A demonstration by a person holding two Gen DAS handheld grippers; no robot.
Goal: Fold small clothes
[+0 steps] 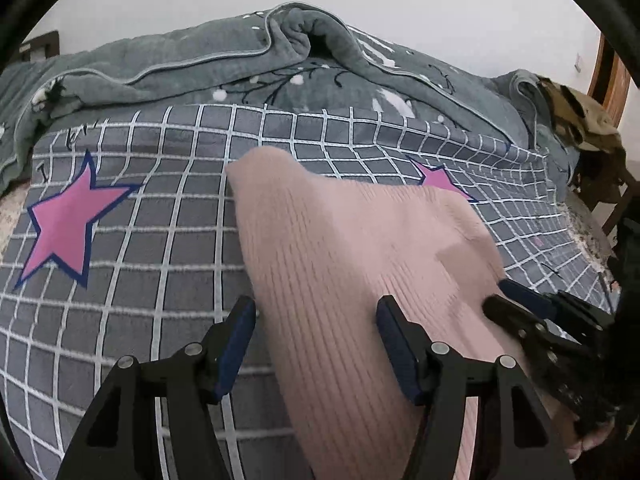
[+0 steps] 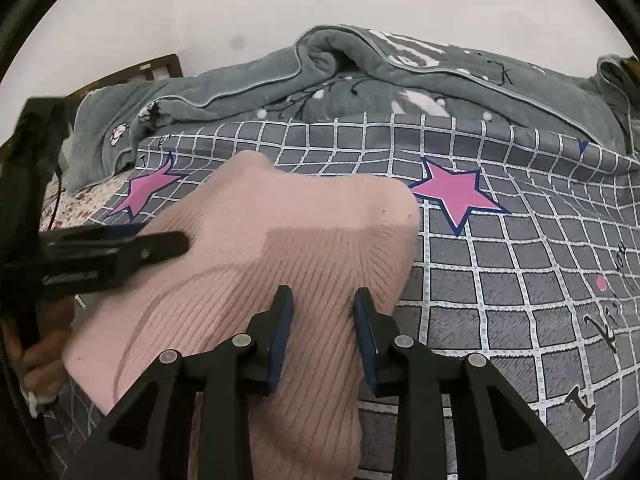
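The pink knit garment (image 2: 280, 248) lies part-folded on the checked bedspread (image 2: 500, 280) — more folding likely remains; left gripper (image 1: 316, 312) gapes wide and empty over its edge, right gripper (image 2: 322, 300) half-open, gripping nothing.

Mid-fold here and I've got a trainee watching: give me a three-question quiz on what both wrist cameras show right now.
1. True or false: the left hand-held gripper has its jaws spread apart.
2. What does the pink ribbed garment lie on? A) wooden table B) grey checked bedsheet C) tiled floor
3. Fill in: the sheet is printed with pink ____.

Key: 1 true; the right hand-held gripper is open too, over the garment. 2 B. 3 stars.
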